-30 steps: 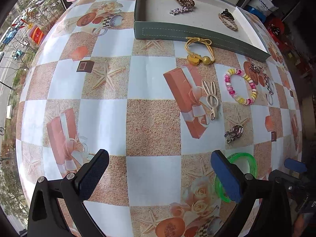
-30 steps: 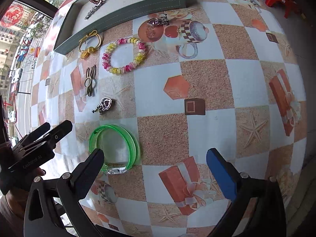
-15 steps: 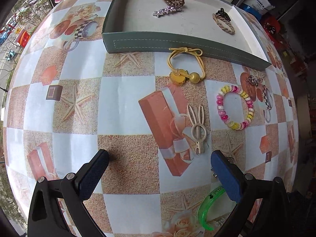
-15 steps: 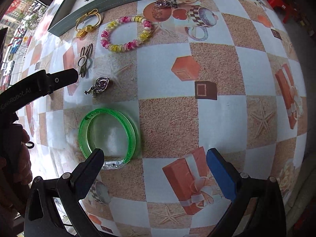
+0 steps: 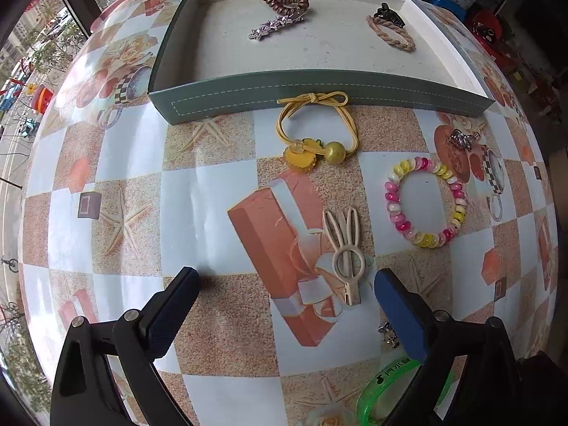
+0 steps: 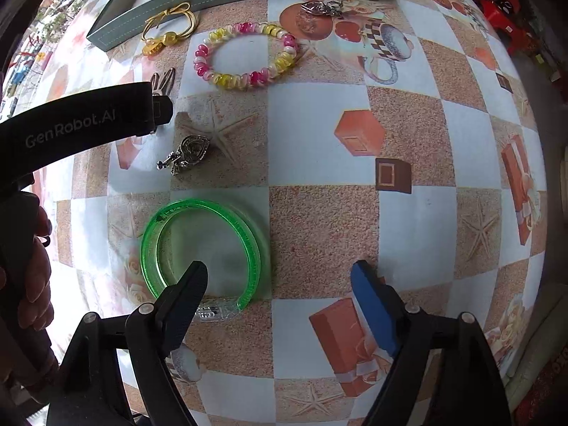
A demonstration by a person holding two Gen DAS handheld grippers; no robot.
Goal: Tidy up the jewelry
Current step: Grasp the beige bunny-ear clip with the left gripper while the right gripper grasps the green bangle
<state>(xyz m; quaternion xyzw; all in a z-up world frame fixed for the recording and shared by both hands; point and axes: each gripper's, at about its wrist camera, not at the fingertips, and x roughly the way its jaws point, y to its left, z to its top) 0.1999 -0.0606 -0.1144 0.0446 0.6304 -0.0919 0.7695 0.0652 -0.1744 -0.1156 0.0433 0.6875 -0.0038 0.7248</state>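
Left wrist view: your left gripper (image 5: 284, 293) is hanging released, jaws wide, over the checkered printed tablecloth (image 5: 213, 220). The cream bunny-eared hair clip (image 5: 346, 255) is lying between the fingertips, nearer the blue pad, untouched. Beyond it are sitting the yellow elastic hair tie with bead (image 5: 316, 131), the pink-and-yellow beaded bracelet (image 5: 424, 202), and the grey-green shallow tray (image 5: 319, 94), which is holding a brown spiral hair tie (image 5: 282, 0), a silver star barrette (image 5: 275, 26) and a braided tan band (image 5: 390, 32).

Right wrist view: your right gripper (image 6: 278, 282) is narrowing but unclenched; its jaws have just been closing. The translucent green plastic bangle (image 6: 202, 248) is lying flat, its right arc between the fingers, the black finger over its ring. A silver heart-shaped charm (image 6: 188, 152) is resting just beyond.
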